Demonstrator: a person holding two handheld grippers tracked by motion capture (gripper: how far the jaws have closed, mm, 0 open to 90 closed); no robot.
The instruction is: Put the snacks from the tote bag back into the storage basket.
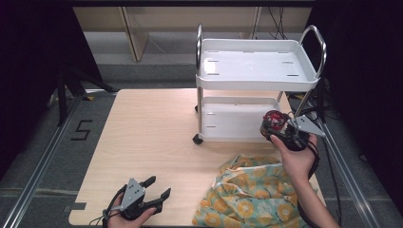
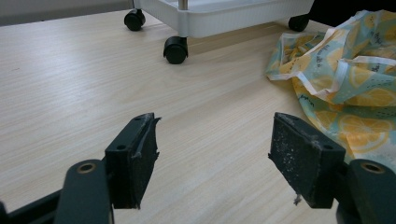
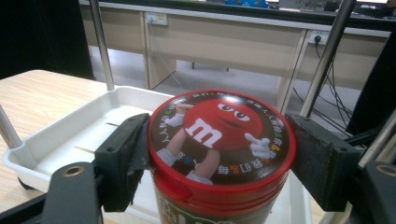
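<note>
Nearest the person, at the front edge of the wooden table [image 1: 152, 137], the left gripper [image 1: 153, 192] sits low in the left hand [image 1: 127, 214] with its jaws spread wide — nothing between them, only bare tabletop. In the left gripper view the two black pads [image 2: 135, 158] stand well apart, worn and flecked at their edges, touching nothing.

Just to its right lies a crumpled cloth [image 1: 249, 192], pale green and printed with orange slices, bunched in a heap at the table's front right. Its folded edge comes close beside the left gripper's far pad in the left gripper view, but they are apart.

Beyond the cloth, the right hand [image 1: 297, 159] holds the right gripper [image 1: 275, 127] up off the table, closed on a red M&M's canister [image 3: 219, 154]. The right gripper view shows it plainly — a pad pressed against each side of the canister just under the red lid, the canister upright, the cartoon figure on the lid facing up.

The canister hangs over the right end of the lower tray [image 1: 223, 121] of a white two-tier wheeled cart [image 1: 256, 76] standing at the table's far side. Its upper tray [image 1: 247, 64] is bare.
</note>
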